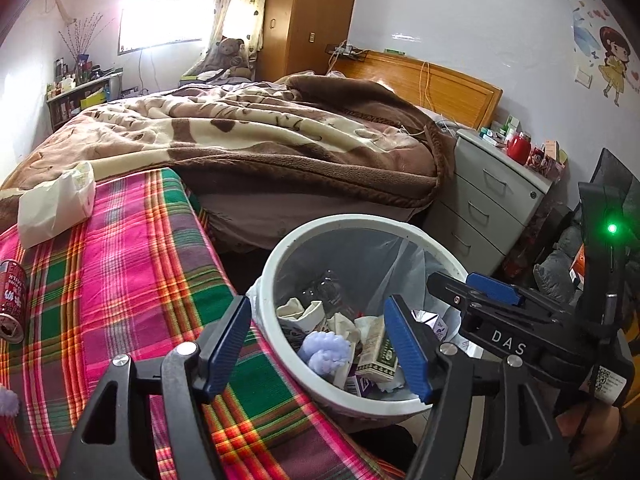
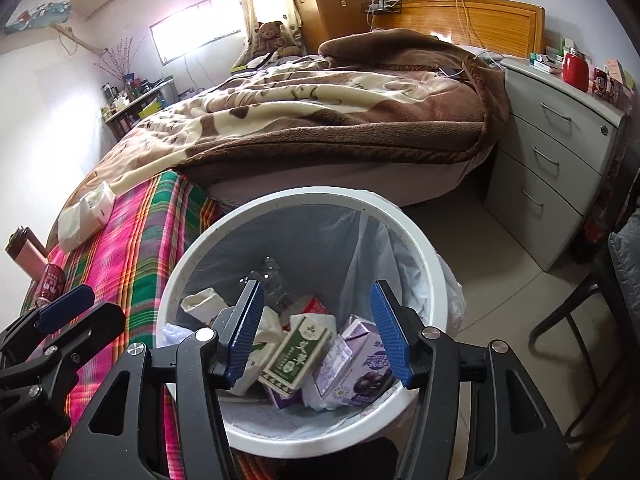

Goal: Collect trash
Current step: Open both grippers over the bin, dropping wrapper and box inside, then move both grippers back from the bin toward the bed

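Note:
A white trash bin [image 1: 280, 248] with a clear liner stands on the floor against the plaid-covered surface [image 1: 132, 264]. Inside lie a green-and-white box [image 2: 298, 350], a purple juice carton [image 2: 360, 372], a lavender fluffy lump [image 1: 324, 350] and crumpled paper. My left gripper [image 1: 316, 308] hangs open over the bin's near-left rim, nothing between its fingers. My right gripper [image 2: 317, 292] is open above the bin's middle, also with nothing in it. On the plaid cloth lie a red can [image 1: 12, 304] and a white paper bag [image 1: 56, 204].
A bed with a brown blanket [image 1: 260, 136] fills the background. A grey drawer cabinet [image 2: 560, 148] stands right of the bin, a black chair frame [image 2: 580, 320] at the far right. A pink object [image 2: 26, 254] lies by the can. Tiled floor [image 2: 492, 272] shows between bin and cabinet.

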Motion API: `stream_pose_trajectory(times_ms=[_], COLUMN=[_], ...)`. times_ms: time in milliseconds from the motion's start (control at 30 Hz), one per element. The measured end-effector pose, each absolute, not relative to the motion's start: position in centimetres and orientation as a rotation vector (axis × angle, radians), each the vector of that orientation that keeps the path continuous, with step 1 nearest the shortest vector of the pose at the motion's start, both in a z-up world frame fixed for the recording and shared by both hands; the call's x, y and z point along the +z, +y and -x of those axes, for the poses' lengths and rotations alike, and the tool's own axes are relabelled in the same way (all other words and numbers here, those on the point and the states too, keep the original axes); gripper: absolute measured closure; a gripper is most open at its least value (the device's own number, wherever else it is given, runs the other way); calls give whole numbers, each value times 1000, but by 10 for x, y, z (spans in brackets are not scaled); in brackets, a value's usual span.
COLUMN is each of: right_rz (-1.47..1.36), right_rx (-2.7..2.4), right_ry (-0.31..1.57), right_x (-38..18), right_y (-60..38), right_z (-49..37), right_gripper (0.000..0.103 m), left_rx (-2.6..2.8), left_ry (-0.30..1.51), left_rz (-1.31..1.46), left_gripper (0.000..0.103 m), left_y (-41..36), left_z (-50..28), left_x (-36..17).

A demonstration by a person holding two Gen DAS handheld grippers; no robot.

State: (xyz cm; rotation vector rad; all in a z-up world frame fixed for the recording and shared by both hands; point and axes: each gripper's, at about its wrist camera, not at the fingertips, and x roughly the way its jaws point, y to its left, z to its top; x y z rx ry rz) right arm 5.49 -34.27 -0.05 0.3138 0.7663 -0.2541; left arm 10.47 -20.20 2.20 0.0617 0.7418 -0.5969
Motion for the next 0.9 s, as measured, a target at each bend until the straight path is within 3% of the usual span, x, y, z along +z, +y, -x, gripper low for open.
stream_pose_trajectory(times_ms=[900], right_rz=[-259], right_rx=[-34], right_ry=[712], right_x=[14], right_y=[-256], right_z=[-80], right_gripper=[46], left_rx=[-357], left_ry=[686], left_rz=[42], left_gripper=[29], left_y=[-82], left_z=[-102], left_x=[33])
